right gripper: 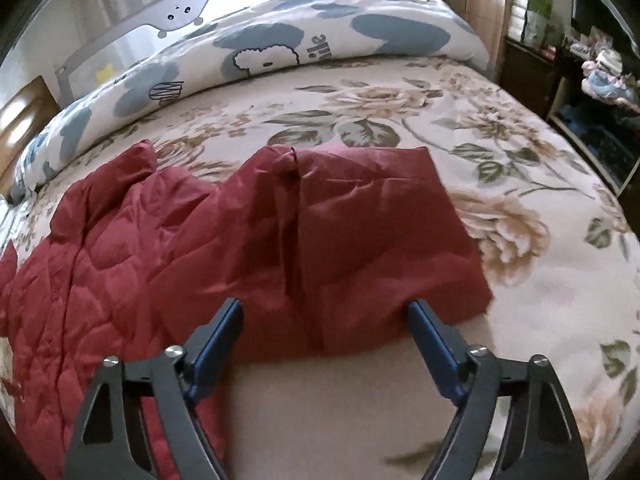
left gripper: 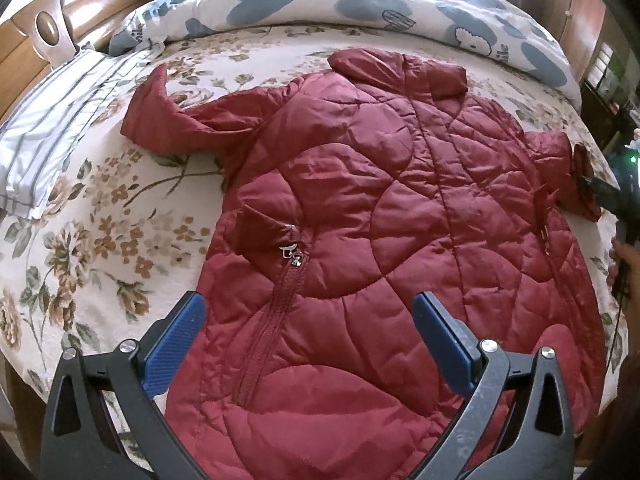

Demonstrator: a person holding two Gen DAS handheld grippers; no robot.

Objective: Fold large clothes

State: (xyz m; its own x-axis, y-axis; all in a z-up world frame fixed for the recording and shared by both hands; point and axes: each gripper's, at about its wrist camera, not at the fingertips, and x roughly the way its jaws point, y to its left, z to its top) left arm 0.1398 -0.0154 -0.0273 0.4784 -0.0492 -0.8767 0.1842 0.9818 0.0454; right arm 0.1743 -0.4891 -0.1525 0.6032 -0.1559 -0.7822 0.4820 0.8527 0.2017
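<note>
Here the quilted red jacket [left gripper: 380, 216] lies spread on the floral bedspread [left gripper: 100, 240].

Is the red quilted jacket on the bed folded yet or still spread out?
Spread out. The red jacket lies flat on the floral bedsheet, with both sleeves out to the sides and the collar at the far end.

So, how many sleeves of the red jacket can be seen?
2. In the left wrist view, the left sleeve lies bent toward the striped pillow; the right sleeve reaches the bed's right edge, where the right gripper is.
</note>
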